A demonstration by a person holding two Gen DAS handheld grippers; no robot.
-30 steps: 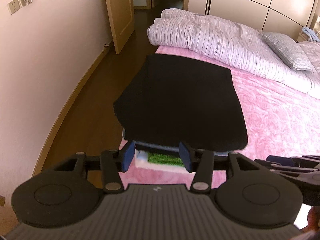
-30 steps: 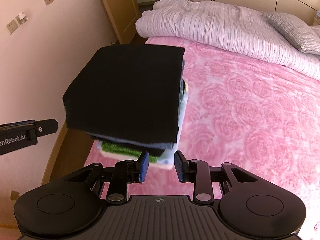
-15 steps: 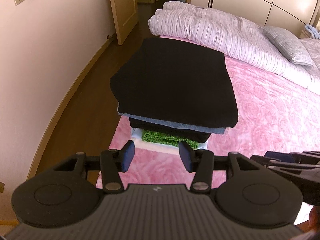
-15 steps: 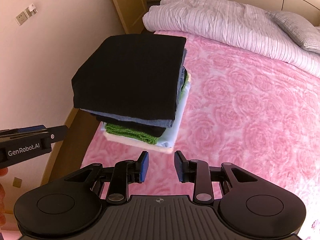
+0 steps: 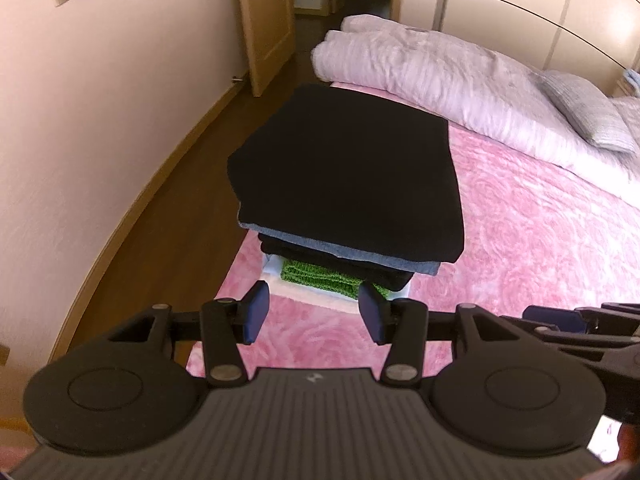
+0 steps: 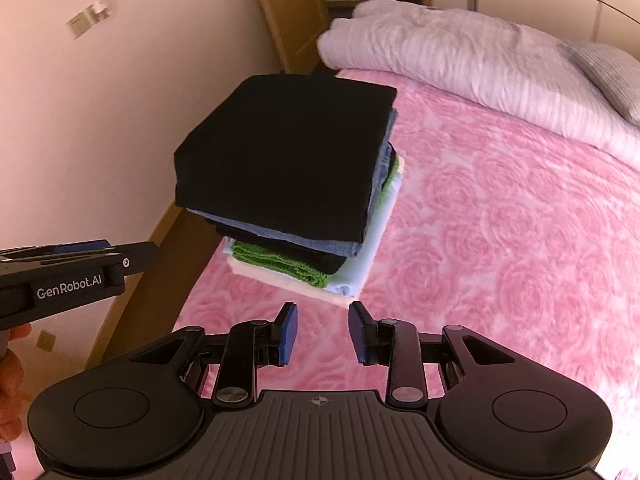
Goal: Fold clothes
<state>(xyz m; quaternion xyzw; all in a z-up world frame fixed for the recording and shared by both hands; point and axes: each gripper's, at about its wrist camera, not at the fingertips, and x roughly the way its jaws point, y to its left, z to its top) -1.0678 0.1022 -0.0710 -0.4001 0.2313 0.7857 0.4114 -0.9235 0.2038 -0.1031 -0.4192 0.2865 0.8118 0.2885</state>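
A stack of folded clothes (image 5: 348, 184) sits near the corner of the pink bed, with a black garment on top, then blue, black, green and white layers; it also shows in the right wrist view (image 6: 288, 160). My left gripper (image 5: 314, 316) is open and empty, just short of the stack's near edge. My right gripper (image 6: 322, 332) is open and empty, a little back from the stack's near corner. The left gripper's body (image 6: 76, 280) shows at the left of the right wrist view.
The pink rose-patterned bedspread (image 6: 500, 240) stretches to the right. A rolled striped duvet (image 5: 440, 76) and a grey pillow (image 5: 588, 116) lie at the far end. The wall, wooden floor (image 5: 160, 232) and an open door (image 5: 268, 20) are to the left.
Both grippers have drawn back and up from the stack, so more of its lower layers show. Both stay open and empty.
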